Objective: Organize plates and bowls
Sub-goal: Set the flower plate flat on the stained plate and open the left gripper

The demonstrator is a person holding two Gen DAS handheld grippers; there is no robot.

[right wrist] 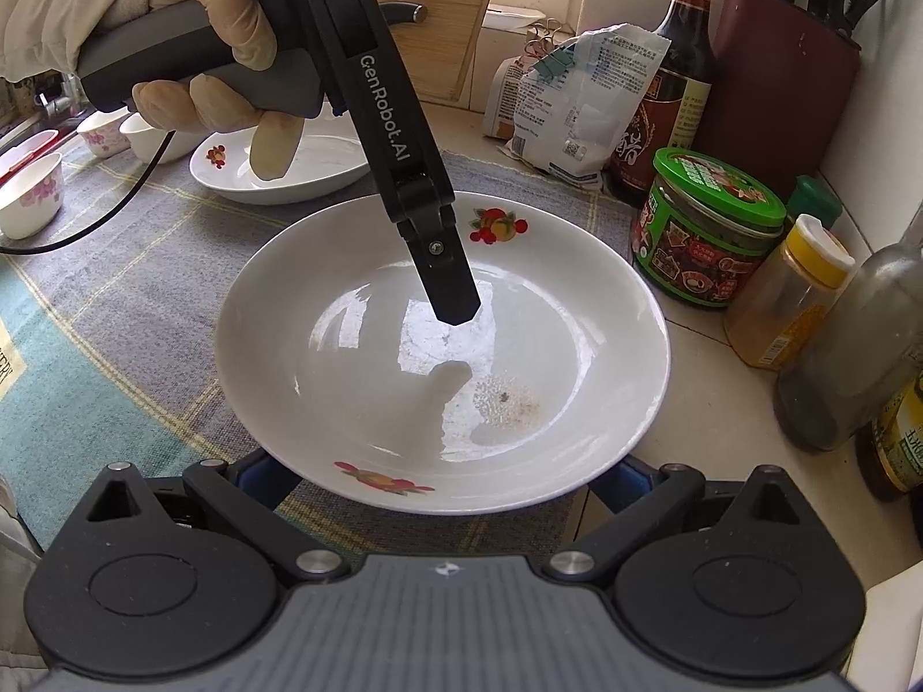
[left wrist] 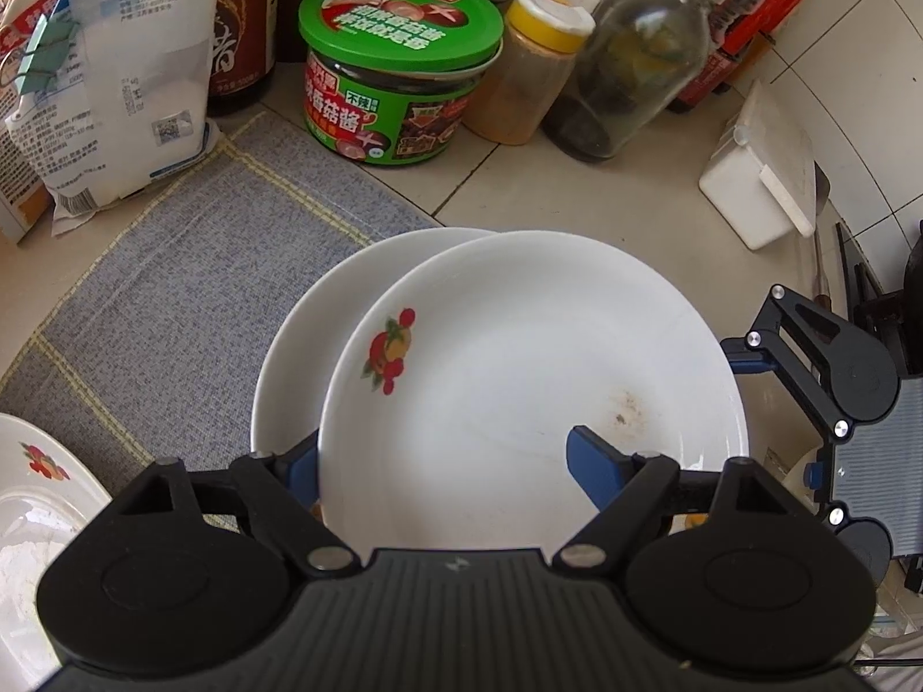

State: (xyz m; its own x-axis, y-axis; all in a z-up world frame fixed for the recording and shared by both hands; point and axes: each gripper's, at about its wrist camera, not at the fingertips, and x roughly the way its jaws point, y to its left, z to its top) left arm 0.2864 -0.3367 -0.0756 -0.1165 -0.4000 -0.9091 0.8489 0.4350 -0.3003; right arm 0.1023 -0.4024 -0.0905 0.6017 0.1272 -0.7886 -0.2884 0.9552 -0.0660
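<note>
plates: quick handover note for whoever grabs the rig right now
Left hand-held gripper: open, one finger over the top plate, the other outside its rim.
Right hand-held gripper: fingers spread, tips hidden under that plate's near rim.
Top plate is offset over a second plate; dish and bowls sit farther along the mat.
Done: two plates nearly stacked.
Left: line them up, then gather the dish and bowls.

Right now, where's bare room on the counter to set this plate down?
Free: the blue-grey mat between the flour bag and the stacked plates; also bare tile between the green-lid jar and the white box. Crowded: the back wall row of jars and bottles, and the mat's far end with small cups and another plate.
</note>
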